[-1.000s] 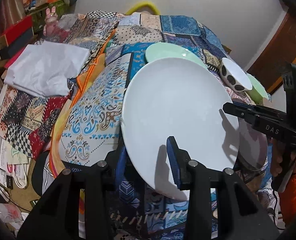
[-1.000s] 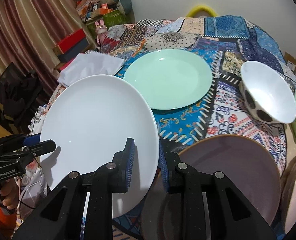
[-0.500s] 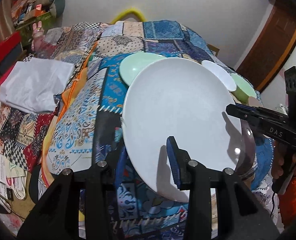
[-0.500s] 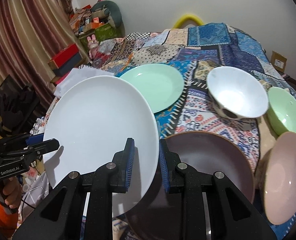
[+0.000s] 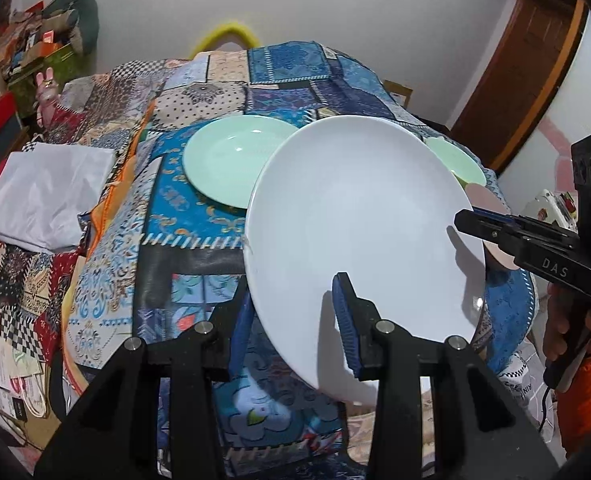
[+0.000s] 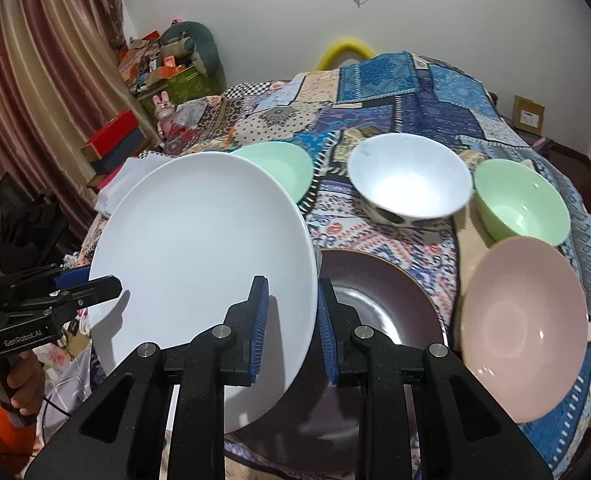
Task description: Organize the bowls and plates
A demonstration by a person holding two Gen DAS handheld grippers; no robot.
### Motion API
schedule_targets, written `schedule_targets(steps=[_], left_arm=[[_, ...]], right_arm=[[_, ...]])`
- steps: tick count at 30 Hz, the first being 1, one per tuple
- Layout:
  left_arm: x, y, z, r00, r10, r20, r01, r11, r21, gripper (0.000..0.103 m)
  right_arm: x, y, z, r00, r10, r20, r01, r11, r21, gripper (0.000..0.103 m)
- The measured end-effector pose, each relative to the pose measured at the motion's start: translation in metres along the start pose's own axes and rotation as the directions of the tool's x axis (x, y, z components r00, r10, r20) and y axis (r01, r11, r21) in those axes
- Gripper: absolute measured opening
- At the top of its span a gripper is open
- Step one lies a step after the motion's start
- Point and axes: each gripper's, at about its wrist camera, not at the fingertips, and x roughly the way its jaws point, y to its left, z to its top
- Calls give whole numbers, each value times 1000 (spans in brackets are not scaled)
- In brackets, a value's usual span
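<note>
Left wrist view: the left gripper [image 5: 295, 320] grips the near rim of the white plate [image 5: 359, 232], which is tilted above the quilt [image 5: 199, 216]; the right gripper [image 5: 471, 222] clamps its right edge.

Right wrist view: the right gripper [image 6: 291, 328] pinches the plate's [image 6: 199, 256] edge, over the brown plate [image 6: 379, 312].

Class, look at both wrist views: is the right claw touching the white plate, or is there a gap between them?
Touching. In the right wrist view the right claw has its blue pads clamped on the rim of the white plate; the left wrist view shows it pinching the opposite edge.
</note>
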Motion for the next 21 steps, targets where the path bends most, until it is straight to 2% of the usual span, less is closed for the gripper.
schedule_targets(steps=[11, 21], left_arm=[[21, -33, -1, 998, -32, -48, 35, 998, 44, 39], [47, -55, -1, 994, -48, -97, 56, 996, 76, 39]], right_arm=[[-15, -29, -17, 1000, -25, 10, 25, 998, 64, 22], [-16, -52, -36, 999, -44, -16, 46, 991, 122, 22]])
